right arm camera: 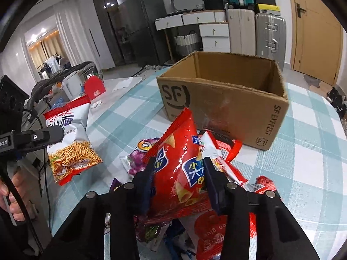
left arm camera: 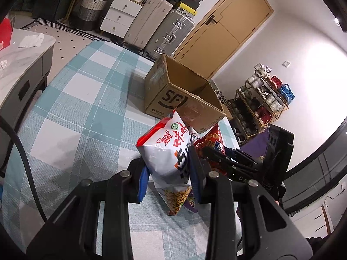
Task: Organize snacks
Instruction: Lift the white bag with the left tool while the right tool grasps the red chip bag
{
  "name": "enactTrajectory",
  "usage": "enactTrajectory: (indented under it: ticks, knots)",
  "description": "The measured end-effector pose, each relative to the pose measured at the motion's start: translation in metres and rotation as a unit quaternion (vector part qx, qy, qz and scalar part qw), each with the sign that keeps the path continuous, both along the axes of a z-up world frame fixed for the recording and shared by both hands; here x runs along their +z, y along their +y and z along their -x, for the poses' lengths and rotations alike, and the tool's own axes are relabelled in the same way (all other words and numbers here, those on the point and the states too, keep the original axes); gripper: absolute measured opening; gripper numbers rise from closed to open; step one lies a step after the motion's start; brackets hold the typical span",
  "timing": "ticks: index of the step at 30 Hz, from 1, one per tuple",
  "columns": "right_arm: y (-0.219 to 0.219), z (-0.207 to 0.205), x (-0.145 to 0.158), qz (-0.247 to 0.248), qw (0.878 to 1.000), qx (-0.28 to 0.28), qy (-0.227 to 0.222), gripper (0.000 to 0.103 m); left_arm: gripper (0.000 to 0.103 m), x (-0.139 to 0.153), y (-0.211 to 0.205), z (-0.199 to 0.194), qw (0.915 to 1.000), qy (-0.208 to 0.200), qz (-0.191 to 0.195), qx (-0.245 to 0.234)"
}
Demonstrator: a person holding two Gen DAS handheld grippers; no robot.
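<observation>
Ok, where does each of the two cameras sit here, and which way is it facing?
Left wrist: on the left gripper, looking along its fingers over the checked table toward the cardboard box and door; it grips a white noodle-snack bag.
Right wrist: on the right gripper, facing the box and suitcases; it clamps a red chip bag; a hand shows at left.
Shared: box, table, both bags; each sees the other gripper.
</observation>
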State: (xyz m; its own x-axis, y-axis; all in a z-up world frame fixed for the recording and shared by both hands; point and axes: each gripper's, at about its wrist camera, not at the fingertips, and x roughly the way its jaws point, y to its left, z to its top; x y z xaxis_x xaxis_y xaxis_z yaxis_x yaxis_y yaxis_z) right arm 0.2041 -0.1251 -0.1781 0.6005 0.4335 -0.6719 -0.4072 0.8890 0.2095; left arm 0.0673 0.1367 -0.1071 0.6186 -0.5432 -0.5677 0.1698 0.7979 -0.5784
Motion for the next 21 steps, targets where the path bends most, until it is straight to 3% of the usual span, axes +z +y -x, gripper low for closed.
enactTrajectory:
  ticks: [11, 21]
  knots:
    - [-0.005, 0.017, 0.015, -0.025, 1.0, -0.004, -0.018, 0.041, 0.029, 0.009, -0.01, 0.001, 0.9999, -0.002, -0.011, 0.0]
    - [-0.028, 0.037, 0.045, -0.08, 0.996, -0.014, -0.032, 0.041, 0.029, 0.027, -0.028, -0.006, 0.9996, -0.015, -0.02, -0.015]
